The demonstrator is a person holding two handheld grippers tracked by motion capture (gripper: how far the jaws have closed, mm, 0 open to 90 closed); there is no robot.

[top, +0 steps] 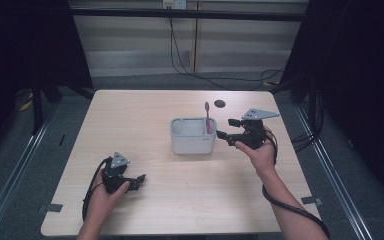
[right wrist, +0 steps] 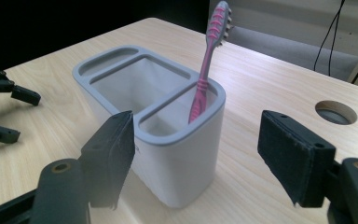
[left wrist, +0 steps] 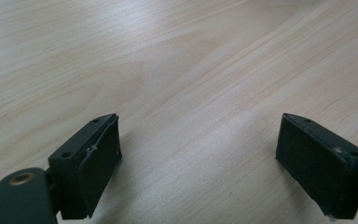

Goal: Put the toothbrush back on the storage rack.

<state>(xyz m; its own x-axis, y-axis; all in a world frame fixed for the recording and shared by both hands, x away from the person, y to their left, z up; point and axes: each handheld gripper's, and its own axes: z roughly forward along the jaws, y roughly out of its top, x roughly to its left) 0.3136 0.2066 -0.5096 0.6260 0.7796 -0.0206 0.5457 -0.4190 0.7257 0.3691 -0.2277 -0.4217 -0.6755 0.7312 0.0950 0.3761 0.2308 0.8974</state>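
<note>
High view: a light wooden table [top: 180, 210] carries a white-and-grey toothbrush holder [top: 193, 136] near its middle, divided into compartments. A pink toothbrush [top: 208, 118] stands nearly upright in the narrow compartment at the holder's right end, head up, leaning slightly. A round cable hole [top: 220, 104] sits in the tabletop behind the holder.

The right gripper [top: 228, 130], held in the person's right hand [top: 261, 152], hovers just beside the holder's right end, its jaws spread wide and empty, pointing at the holder. In the right gripper view the two black pads frame the holder [right wrist: 177, 154] without touching it, and the toothbrush [right wrist: 207, 65] rests against the compartment's rim; the cable hole [right wrist: 335, 112] lies to the right, and the other gripper's jaws [right wrist: 9, 114] show at the far left edge.

The left gripper [top: 139, 181], in the left hand [top: 105, 197], rests low near the front left of the table, well apart from the holder. In the left gripper view its jaws stand wide apart over bare wood [left wrist: 191, 70], holding nothing.
</note>
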